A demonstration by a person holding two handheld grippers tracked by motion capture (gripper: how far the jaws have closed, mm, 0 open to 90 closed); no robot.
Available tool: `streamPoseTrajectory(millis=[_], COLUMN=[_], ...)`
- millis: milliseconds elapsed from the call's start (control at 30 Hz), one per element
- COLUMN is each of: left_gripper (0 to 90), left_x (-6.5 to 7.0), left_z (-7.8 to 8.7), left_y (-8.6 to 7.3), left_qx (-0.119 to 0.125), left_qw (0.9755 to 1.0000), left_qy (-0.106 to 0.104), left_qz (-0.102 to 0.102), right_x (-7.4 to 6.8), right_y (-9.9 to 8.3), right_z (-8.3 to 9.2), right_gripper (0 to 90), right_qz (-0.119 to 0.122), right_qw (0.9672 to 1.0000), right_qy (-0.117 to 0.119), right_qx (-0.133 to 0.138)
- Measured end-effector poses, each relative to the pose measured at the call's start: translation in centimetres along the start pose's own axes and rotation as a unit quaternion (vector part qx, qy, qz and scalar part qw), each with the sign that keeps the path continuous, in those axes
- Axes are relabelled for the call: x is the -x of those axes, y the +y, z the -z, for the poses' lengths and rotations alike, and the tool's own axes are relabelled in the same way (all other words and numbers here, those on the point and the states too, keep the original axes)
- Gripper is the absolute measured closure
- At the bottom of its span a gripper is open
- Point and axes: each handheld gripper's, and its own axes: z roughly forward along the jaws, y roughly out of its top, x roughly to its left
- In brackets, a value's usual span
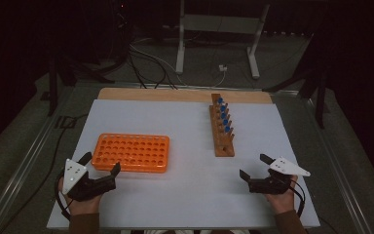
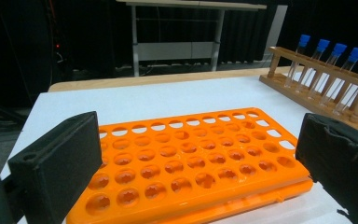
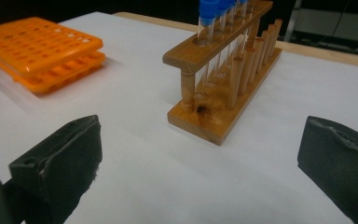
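Observation:
An orange tube rack (image 1: pixel 132 152) with many empty holes lies on the white table left of centre. A wooden rack (image 1: pixel 222 127) right of centre holds several clear tubes with blue caps (image 1: pixel 223 115). My left gripper (image 1: pixel 100 163) rests at the front left, open and empty, its jaws just short of the orange rack (image 2: pixel 191 163). My right gripper (image 1: pixel 255 166) sits at the front right, open and empty, pointing toward the near end of the wooden rack (image 3: pixel 223 79). The blue-capped tubes (image 2: pixel 335 70) stand far right in the left gripper view.
The white table top (image 1: pixel 190 195) sits on a wooden board (image 1: pixel 175 94) whose back edge shows. Beyond it, on the dark floor, are a white metal frame (image 1: pixel 219 39) and loose cables (image 1: pixel 146 63). Metal rails run along both table sides.

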Motion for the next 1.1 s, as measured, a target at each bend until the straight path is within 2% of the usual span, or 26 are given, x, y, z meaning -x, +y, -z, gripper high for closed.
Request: streamPoseTrajectory(millis=[67, 133, 233, 300, 567, 700, 800, 1000, 1067, 1100], left_gripper=[1.4, 1.4, 1.4, 1.4, 1.4, 1.4, 1.4, 1.4, 1.4, 1.4], left_x=[0.1, 0.1, 0.0, -0.1, -1.0, -1.1, -1.0, -1.0, -1.0, -1.0], left_z=[-0.1, 0.0, 0.1, 0.1, 0.1, -0.1, -0.1, 0.2, 0.2, 0.2], left_y=[0.0, 0.0, -0.1, -0.1, -0.3, -0.4, -0.4, -0.4, -0.4, -0.5], left_qx=[0.001, 0.003, 0.004, 0.0, 0.009, 0.008, 0.007, 0.008, 0.005, 0.004], left_qw=[1.0, 0.9999, 1.0, 0.9999, 0.9994, 0.9991, 0.9992, 0.9993, 0.9993, 0.9992], left_qy=[0.005, 0.007, 0.008, 0.009, 0.012, 0.012, 0.011, 0.011, 0.012, 0.013], left_qz=[-0.007, -0.007, -0.004, -0.007, 0.03, 0.04, 0.038, 0.035, 0.036, 0.036], right_x=[0.0, 0.0, 0.1, 0.2, 0.5, 0.6, 0.2, 0.3, 0.4, 0.5], right_y=[0.1, 0.1, 0.6, 1.0, 2.1, 2.5, 3.2, 4.7, 5.1, 5.3], right_z=[0.0, -0.1, 0.1, 0.2, 0.5, 0.6, -0.1, -1.7, -2.3, -2.6], right_gripper=[0.0, 0.0, 0.0, 0.0, 0.6, 1.7, 2.8, 8.4, 11.1, 13.1], right_qz=[-0.015, -0.015, -0.035, -0.038, -0.034, -0.05, -0.032, -0.024, -0.03, -0.036], right_qw=[0.9998, 0.9999, 0.9993, 0.9992, 0.9994, 0.9987, 0.9994, 0.9994, 0.9992, 0.9989], right_qy=[0.005, 0.005, 0.014, 0.015, 0.006, 0.013, 0.014, 0.021, 0.014, 0.019], right_qx=[0.007, 0.006, 0.001, 0.002, -0.001, 0.002, -0.008, -0.011, -0.023, -0.024])
